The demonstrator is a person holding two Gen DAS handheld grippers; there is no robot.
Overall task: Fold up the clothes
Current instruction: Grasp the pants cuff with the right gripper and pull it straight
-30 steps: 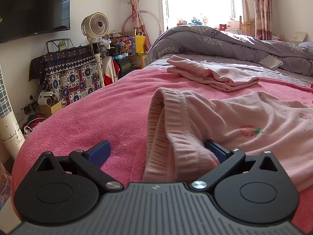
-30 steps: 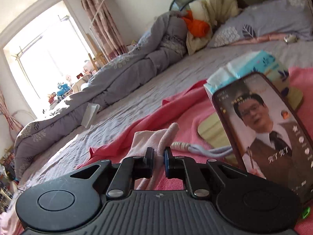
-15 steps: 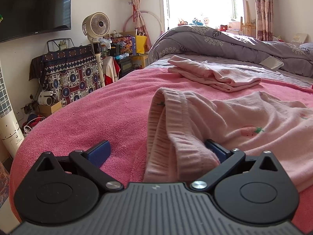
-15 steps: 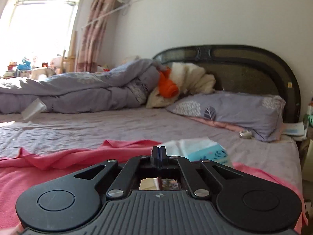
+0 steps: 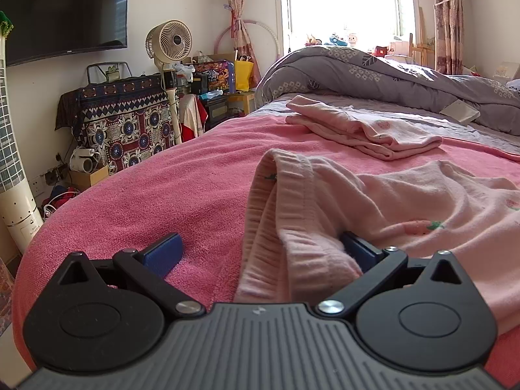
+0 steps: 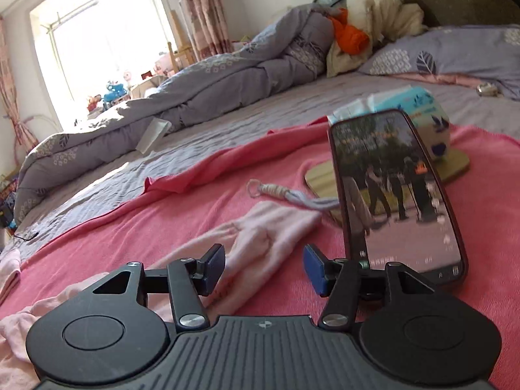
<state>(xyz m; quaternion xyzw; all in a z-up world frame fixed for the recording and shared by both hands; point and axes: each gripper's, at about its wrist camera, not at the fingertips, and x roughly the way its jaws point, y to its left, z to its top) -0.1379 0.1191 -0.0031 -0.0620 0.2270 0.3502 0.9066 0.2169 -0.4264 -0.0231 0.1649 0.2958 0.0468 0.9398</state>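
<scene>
A pale pink garment with strawberry prints [image 5: 406, 208] lies spread on the pink blanket [image 5: 169, 188]. In the left wrist view its ribbed waistband bunches between the wide-apart blue pads of my left gripper [image 5: 260, 250] and drapes over the right pad [image 5: 357, 250]; no pad presses it. In the right wrist view the garment's far end [image 6: 260, 237] lies flat on the blanket [image 6: 162, 214]. My right gripper [image 6: 263, 268] hovers just over it, its jaws opening, with the cloth between them but not gripped. A second pink garment [image 5: 364, 130] lies folded farther up the bed.
A phone [image 6: 396, 195] leans upright just right of the right gripper, against a tissue pack [image 6: 422, 107] on a wooden board [image 6: 321, 178]. A tasselled cord [image 6: 286, 195] lies beside it. A grey duvet [image 6: 195, 87] and a pillow [image 6: 455, 52] fill the far side. A fan [image 5: 169, 42] and clutter stand past the bed's left edge.
The right gripper was shut on the pink cloth's end, swung up shut, and now stands open low over that cloth on the blanket. The left gripper has not moved.
</scene>
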